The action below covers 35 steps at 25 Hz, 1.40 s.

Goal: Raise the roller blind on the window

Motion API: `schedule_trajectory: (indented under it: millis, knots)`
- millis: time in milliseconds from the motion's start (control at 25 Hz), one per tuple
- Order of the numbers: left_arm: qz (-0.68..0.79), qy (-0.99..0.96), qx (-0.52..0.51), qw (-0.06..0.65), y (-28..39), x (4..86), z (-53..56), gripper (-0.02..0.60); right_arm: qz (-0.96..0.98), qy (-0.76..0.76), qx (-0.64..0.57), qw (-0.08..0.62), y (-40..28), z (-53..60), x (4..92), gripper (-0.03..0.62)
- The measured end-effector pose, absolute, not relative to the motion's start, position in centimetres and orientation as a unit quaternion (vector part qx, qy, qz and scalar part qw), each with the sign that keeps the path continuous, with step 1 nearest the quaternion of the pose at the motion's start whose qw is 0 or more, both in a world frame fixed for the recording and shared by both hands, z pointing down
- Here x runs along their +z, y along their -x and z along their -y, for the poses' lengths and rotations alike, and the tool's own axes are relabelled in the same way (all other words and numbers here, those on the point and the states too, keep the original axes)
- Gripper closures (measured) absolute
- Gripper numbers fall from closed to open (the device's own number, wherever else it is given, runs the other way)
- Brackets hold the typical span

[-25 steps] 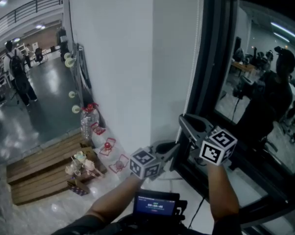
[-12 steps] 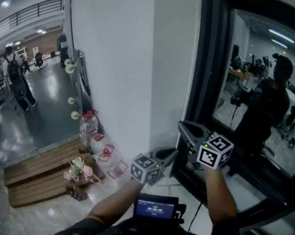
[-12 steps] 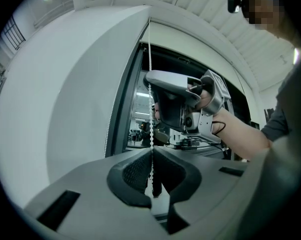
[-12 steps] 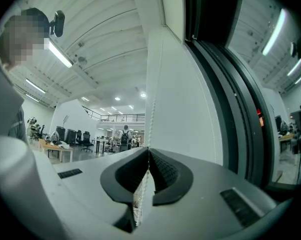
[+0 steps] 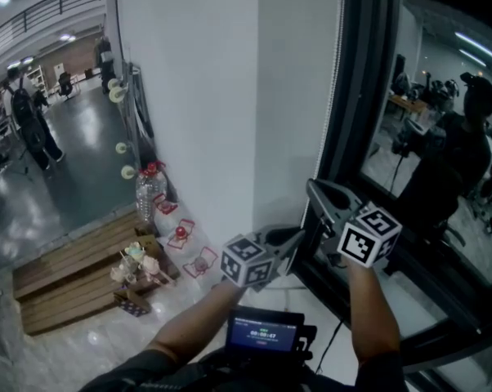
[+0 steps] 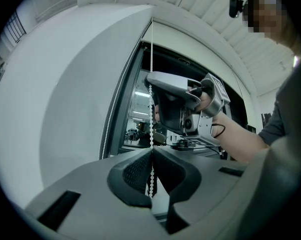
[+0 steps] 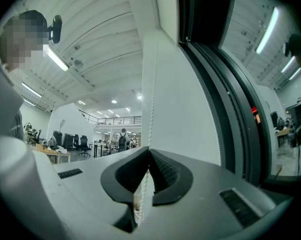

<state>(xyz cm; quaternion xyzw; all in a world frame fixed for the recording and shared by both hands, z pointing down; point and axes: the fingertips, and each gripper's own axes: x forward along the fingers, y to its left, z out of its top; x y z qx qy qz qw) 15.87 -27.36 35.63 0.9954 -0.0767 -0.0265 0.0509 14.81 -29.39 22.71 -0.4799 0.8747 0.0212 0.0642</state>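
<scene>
Your head view cut the window off at the top. The bead chain's lower end was hidden behind your left fingers.

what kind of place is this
Probably a big open-plan office or workshop hall: desks with office chairs, a railed upper gallery over a glossy floor, and a tall dark-framed window.

I can read no words or numbers anywhere; the small screen low in the head view shows bright digits, too blurred to make out.
</scene>
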Motion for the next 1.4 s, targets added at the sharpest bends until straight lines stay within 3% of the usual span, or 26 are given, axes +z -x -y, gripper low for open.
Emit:
schedule_trajectory:
  millis: [800, 1200, 1400]
  knots:
    - [0.094, -0.993, 0.036, 0.06, -16.8, 43.4, 28.6, 0.58, -0.863, 0.502, -0.018, 0.05, -16.4, 29.8, 30.7, 0.592]
    - [0.112, -0.991, 0.018, 0.064, -16.6, 41.4, 28.9, 0.571, -0.856, 0.515, -0.018, 0.052, -16.3, 29.7, 29.6, 0.591]
    - [0.131, -0.99, 0.007, 0.044, -16.0, 39.4, 29.6, 0.525, -0.85, 0.526, -0.009, 0.023, -16.4, 30.4, 29.4, 0.589]
